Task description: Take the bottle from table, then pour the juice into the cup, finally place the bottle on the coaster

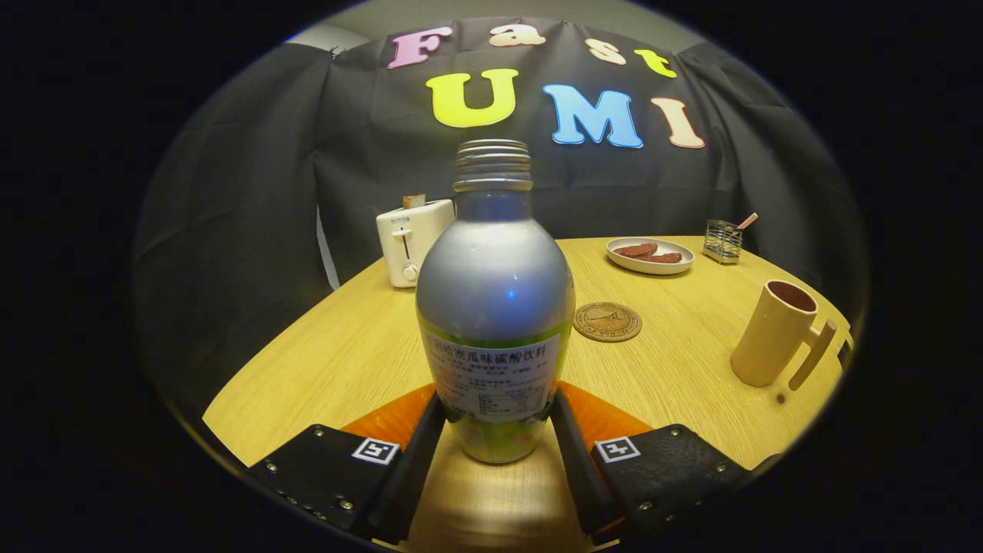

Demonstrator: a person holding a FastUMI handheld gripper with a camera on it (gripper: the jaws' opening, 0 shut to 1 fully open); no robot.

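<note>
Gripper view, read from the left. A white toaster with rounded corners sits at the table's far left edge, something tan poking from its slot. The table itself is pale wood-grain laminate with a curved rim.

Centre: the bottle stands upright, long axis vertical, between the fingers of the gripper. Its body is bulbous matte silver metal over a green lower band, with a white printed label and a bare threaded neck with no cap on. Both black fingers lie against the bottle's lower sides, jaws narrowed to about its width. They look to be pressing on it, though whether the base has left the tabletop cannot be told.

Right of the bottle and just beyond it lies the coaster, a flat round disc with an embossed mark. Farther back is an oval white plate with dark reddish-brown pieces, then a small wire holder with a stick in it.

Far right: the cup, a tall cream mug with straight walls, handle turned right and mouth open upward. It stands well apart from the bottle, to the gripper's right. The pour should therefore call for carrying rightward and then tipping the neck toward that mouth.
</note>
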